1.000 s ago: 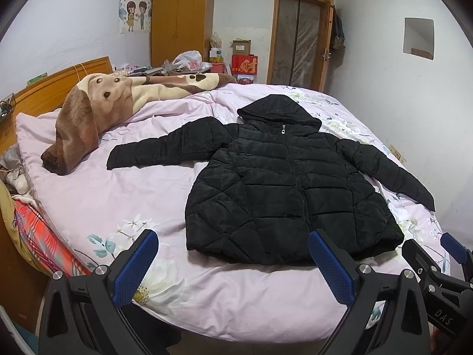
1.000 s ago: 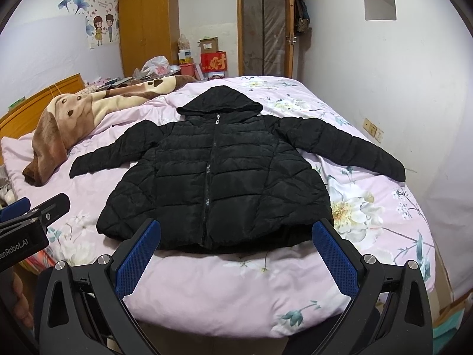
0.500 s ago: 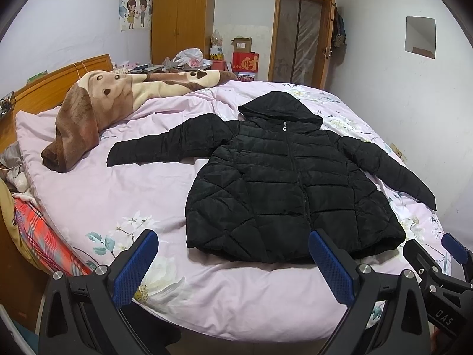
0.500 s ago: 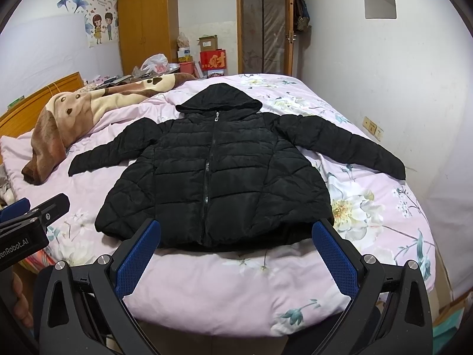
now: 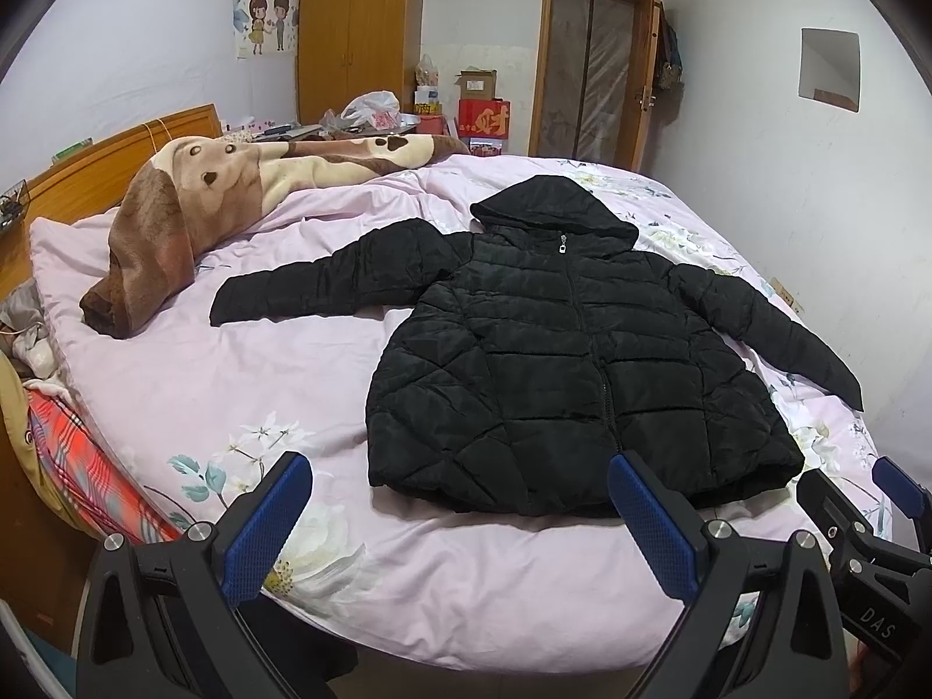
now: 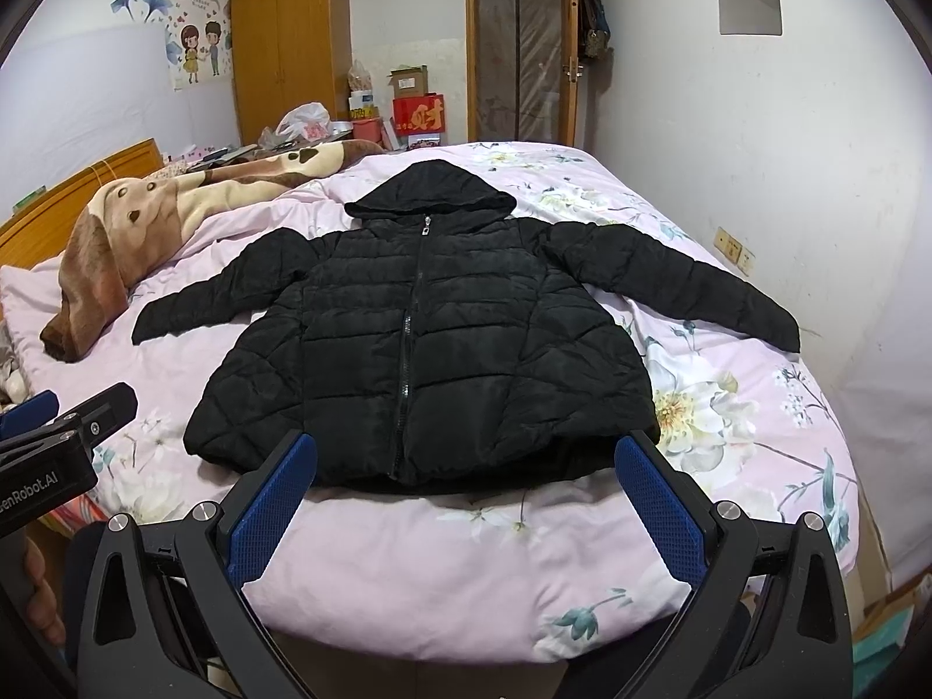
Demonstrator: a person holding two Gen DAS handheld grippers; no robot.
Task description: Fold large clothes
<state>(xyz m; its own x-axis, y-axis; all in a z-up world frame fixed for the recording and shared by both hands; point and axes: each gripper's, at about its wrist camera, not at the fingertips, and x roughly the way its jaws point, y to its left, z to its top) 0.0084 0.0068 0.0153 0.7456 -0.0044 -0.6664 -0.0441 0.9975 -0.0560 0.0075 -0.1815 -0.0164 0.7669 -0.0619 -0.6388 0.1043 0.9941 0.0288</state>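
A black puffy jacket (image 5: 571, 349) lies flat on the pink bed (image 5: 233, 384).

Its hood points to 12 o'clock and its sleeves stretch to each side. The left gripper (image 5: 460, 518) and right gripper (image 6: 466, 501) are both wide open, holding nothing, near its bottom edge.

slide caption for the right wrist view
Black jacket spread flat on a bed, open right gripper hovering before its hem.

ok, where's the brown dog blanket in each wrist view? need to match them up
Left wrist: brown dog blanket, upper left, on the bed beside the headboard.
Right wrist: brown dog blanket, left edge at mid-height, also beside the headboard.
Shared landmark: the black jacket, lying flat to the blanket's right in both.
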